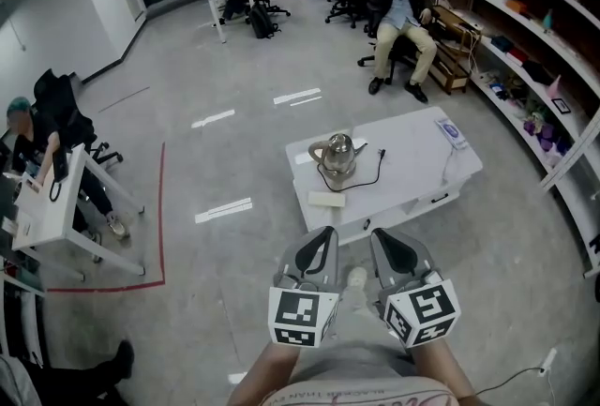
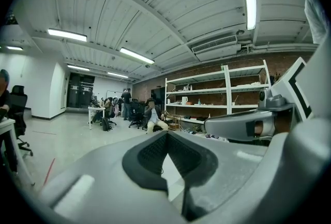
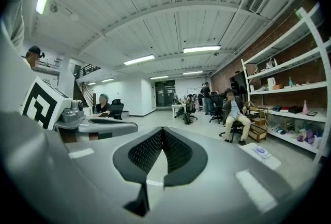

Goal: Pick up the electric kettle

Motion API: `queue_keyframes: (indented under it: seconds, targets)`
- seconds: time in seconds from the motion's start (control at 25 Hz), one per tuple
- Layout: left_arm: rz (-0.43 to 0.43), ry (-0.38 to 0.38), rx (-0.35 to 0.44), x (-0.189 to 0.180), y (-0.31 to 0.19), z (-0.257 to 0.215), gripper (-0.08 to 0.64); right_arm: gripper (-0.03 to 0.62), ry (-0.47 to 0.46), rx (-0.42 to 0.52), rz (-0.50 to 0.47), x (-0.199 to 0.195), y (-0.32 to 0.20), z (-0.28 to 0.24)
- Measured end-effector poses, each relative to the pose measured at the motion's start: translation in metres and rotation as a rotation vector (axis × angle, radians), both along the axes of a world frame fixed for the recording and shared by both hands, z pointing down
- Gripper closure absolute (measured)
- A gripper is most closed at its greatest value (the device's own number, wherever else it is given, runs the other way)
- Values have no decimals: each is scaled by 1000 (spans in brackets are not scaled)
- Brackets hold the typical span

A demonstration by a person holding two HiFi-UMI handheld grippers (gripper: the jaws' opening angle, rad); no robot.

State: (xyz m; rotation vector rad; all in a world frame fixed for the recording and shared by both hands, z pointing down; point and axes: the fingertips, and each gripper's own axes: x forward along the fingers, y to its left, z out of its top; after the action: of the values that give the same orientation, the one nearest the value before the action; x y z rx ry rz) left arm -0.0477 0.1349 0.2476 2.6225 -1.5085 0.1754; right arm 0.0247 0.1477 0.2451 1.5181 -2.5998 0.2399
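A steel electric kettle [image 1: 336, 156] stands upright on its base on a low white table [image 1: 412, 160], with a black cord [image 1: 372, 172] trailing off to its right. Both grippers hover side by side short of the table's near edge, well back from the kettle. My left gripper [image 1: 325, 234] is shut with nothing in it; its pads meet at the tip [image 2: 166, 136]. My right gripper [image 1: 382, 235] is shut and empty too, jaws closed together [image 3: 163, 133]. Neither gripper view shows the kettle.
A flat white box [image 1: 326, 199] lies near the table's front edge and a white device [image 1: 452, 132] at its far right corner. Shelving [image 1: 530, 48] lines the right wall. A seated person [image 1: 403, 20] is beyond the table. A white desk [image 1: 47, 207] and red floor tape [image 1: 161, 207] are left.
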Motion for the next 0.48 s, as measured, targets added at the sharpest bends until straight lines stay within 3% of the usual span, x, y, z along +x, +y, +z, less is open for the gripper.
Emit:
queue_keyframes:
  seconds: [0.48]
  targets:
    - [-39, -24, -44, 5, -109, 14, 560, 566, -31, -35, -20, 15, -116, 10]
